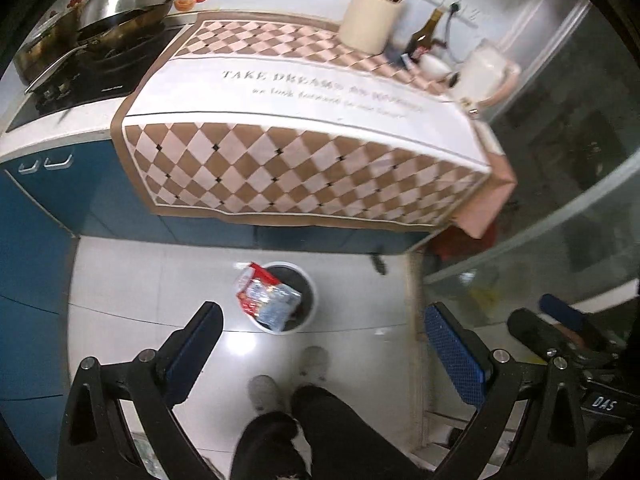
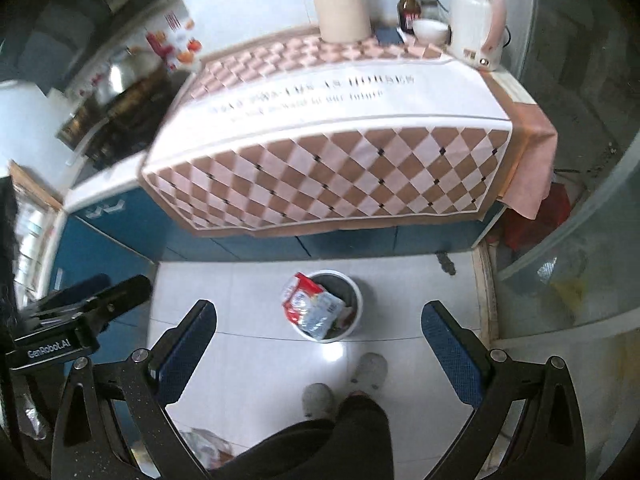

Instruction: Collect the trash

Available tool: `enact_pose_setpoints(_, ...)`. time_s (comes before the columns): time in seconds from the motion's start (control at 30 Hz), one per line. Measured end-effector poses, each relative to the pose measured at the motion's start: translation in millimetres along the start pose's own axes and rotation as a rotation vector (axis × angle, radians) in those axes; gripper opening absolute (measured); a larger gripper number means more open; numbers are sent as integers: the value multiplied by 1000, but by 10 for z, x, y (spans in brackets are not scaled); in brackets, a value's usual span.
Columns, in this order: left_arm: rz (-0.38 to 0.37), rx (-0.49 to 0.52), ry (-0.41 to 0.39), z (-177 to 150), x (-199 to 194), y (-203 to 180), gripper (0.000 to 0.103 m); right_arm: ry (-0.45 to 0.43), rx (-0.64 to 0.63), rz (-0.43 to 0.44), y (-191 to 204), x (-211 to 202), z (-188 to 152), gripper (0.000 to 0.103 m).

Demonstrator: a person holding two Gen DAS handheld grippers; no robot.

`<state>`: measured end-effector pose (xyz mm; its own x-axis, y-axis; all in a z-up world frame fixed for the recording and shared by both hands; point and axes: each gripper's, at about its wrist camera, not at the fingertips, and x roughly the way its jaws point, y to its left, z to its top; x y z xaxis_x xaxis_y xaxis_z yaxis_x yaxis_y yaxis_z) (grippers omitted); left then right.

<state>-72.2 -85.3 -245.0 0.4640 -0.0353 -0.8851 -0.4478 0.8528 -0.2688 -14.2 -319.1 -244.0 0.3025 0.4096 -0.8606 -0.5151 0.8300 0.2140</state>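
Left wrist view: blue cabinets (image 1: pixel 36 240) are seen at the far left beneath a stove with a steel wok (image 1: pixel 124 4), then a counter draped in a checked cloth (image 1: pixel 304 172), with a cream utensil holder (image 1: pixel 370 18) and a white kettle (image 1: pixel 486 70) towards the right. On the tiled floor below, a white trash bin (image 1: pixel 286 298) is shown with a red-and-white snack wrapper (image 1: pixel 266 298) lodged across its rim, partly inside. The left gripper (image 1: pixel 320 344) is held spread wide and empty above it; the right gripper (image 2: pixel 320 340) is likewise spread and empty. The wrapper is judged not fully seated; it would best be nudged down from its raised left edge, without the light bin being tipped.
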Motion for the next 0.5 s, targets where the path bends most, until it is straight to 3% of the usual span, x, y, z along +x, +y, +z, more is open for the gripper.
enact_pose_setpoints(0.2, -42, -2, -33, -93, -470, -80, 103, -20, 14, 69, 221, -516, -135, 103)
enact_pose_setpoints(0.5, -21, -18, -62, -198, -679, -153, 103, 10, -11, 139, 241, -686, -154, 103)
